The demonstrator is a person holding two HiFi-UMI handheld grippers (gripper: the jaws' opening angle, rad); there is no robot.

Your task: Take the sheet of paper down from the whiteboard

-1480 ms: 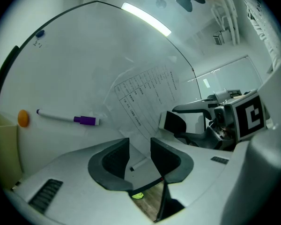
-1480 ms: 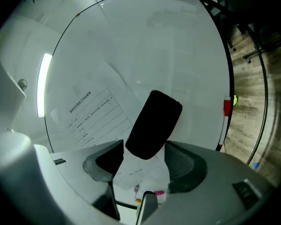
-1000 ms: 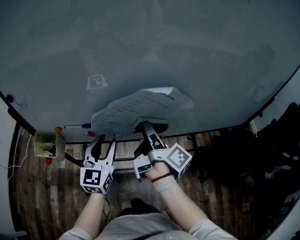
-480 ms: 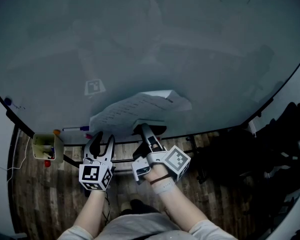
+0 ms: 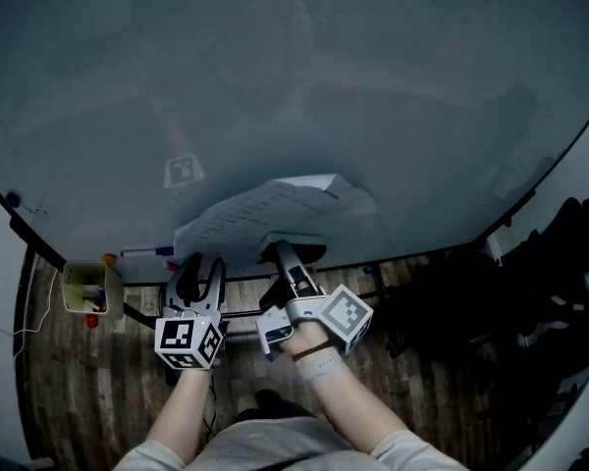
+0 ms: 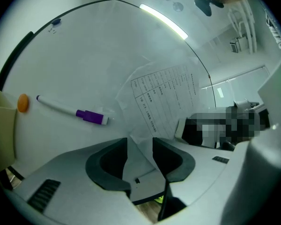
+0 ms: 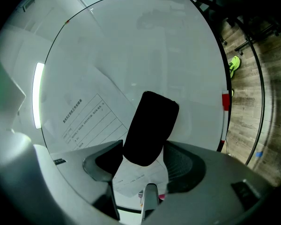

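The printed sheet of paper lies against the whiteboard near its lower edge. A black oblong block rests over the sheet's lower part. My right gripper is shut on that block, with a pad pressing each side. In the head view the right gripper reaches the sheet's bottom edge. My left gripper is beside it on the left and stands open. The sheet runs down into the gap of the left gripper; neither pad presses on it.
A purple-capped marker lies on the board left of the sheet. A small bin of pens hangs at the board's lower left. A red magnet sits at the board's edge. Dark bags stand on the wooden floor at the right.
My left gripper has rolled a little and edged closer to the board's lower edge. The right gripper, the black block and the sheet are unchanged.
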